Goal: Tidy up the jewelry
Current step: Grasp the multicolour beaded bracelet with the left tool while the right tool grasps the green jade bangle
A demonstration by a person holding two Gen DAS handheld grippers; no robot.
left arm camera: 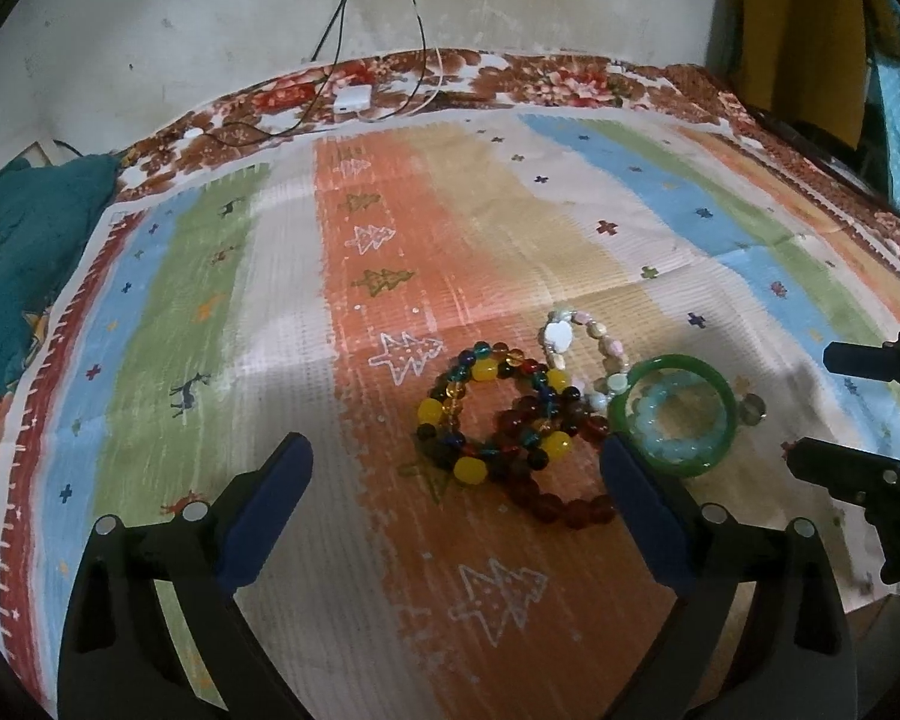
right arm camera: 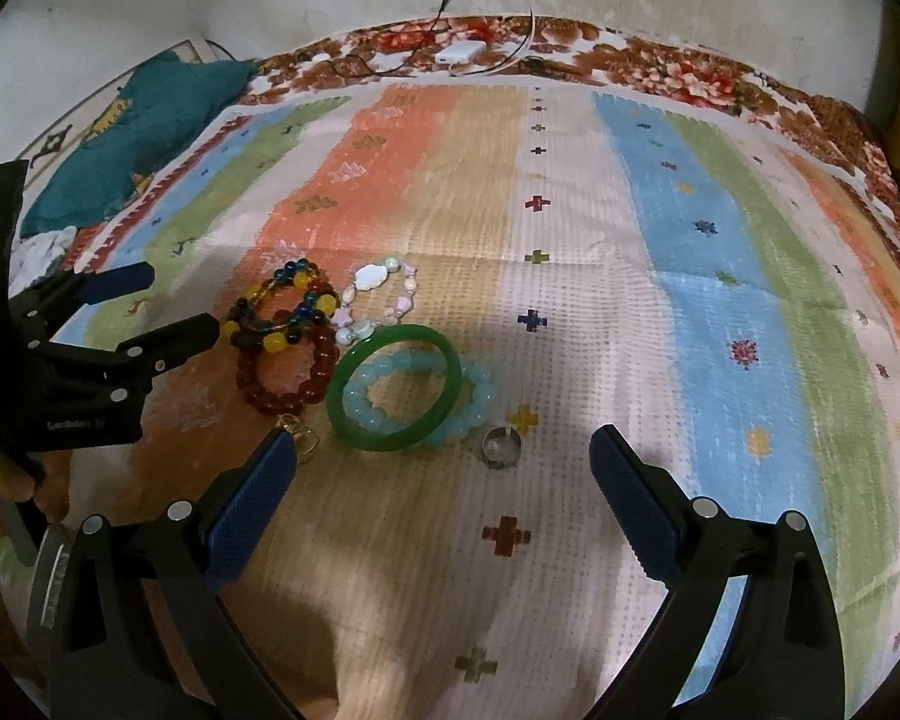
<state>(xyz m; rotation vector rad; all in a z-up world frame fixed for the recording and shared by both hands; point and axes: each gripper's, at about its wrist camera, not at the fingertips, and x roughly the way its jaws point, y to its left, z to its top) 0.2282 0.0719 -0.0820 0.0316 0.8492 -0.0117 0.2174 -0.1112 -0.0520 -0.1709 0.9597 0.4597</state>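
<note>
The jewelry lies in one tight cluster on the striped cloth point(right arm camera: 570, 228) that covers what looks like a bed: a green bangle point(right arm camera: 393, 387) rests over a pale blue bead bracelet point(right arm camera: 474, 390), with a dark red bead bracelet point(right arm camera: 288, 375) touching it on one side, a multicolour bead bracelet point(right arm camera: 282, 306) tangled against the red one, and a pastel charm bracelet point(right arm camera: 378, 300) just behind. A small silver ring point(right arm camera: 499, 447) sits apart on the near side, and a little gold piece point(right arm camera: 303, 435) peeks out by the finger of our right tool point(right arm camera: 444, 480). Both tools are released and hold nothing: the right tool hovers over the near edge of the pile with its blue pads spread wide, and our left tool point(left arm camera: 456, 474) likewise hangs open above the bead bracelets. We judge that nothing has yet been sorted. The main risk, as we see it, is overlap: closing on the bangle could drag the blue bracelet beneath it, and lifting the red strand may pull the multicolour beads along. The bangle looks smooth and hard, so it could slip from the pads. The soft cloth may bunch between the fingers, and the ring is small enough to be nudged away. The two tools are also near each other and could collide.
</note>
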